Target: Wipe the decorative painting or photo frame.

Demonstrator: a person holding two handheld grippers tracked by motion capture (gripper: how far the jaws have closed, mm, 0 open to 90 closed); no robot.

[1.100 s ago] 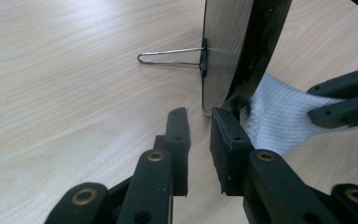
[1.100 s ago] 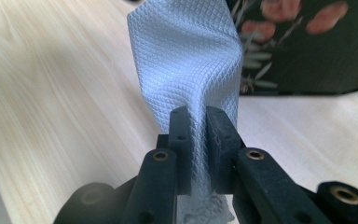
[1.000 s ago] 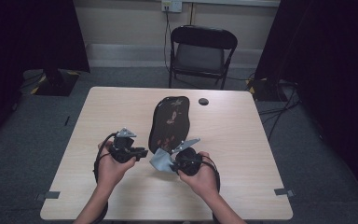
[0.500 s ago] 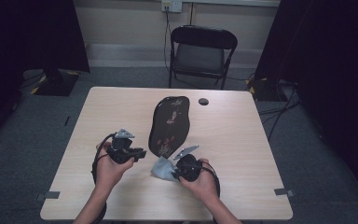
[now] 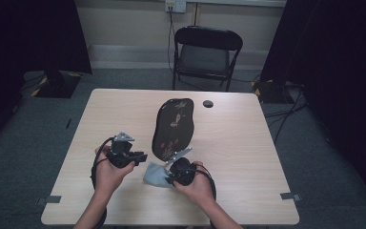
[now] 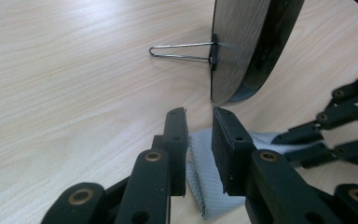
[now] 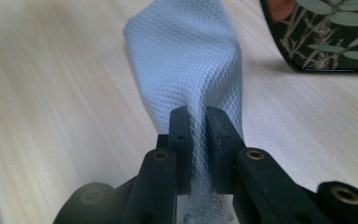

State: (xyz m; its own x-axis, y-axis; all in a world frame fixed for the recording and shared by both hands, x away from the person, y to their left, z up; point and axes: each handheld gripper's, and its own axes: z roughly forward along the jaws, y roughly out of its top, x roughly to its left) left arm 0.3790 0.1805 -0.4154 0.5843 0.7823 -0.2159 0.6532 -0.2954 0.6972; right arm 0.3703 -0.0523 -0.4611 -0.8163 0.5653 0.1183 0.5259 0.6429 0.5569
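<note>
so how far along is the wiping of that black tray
Done: the right tool is shut on the grey cloth, so the cloth is picked up. In hand: the cloth hangs low over the table, just short of the near end of the black flowered tray, which stands propped on a wire clip. The left tool sits nearly closed and empty beside it. Left: no wiping stroke on the tray shows yet.

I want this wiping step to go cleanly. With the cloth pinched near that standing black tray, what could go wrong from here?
1. The black lacquered tray with painted leaves seems propped upright by a thin wire stand; a push from the pale blue waffle-weave cloth might topple it.
2. The right gripper pinches only a narrow fold, so the cloth may slip out.
3. The left gripper sits close to the tray's lower edge and could knock it.
</note>
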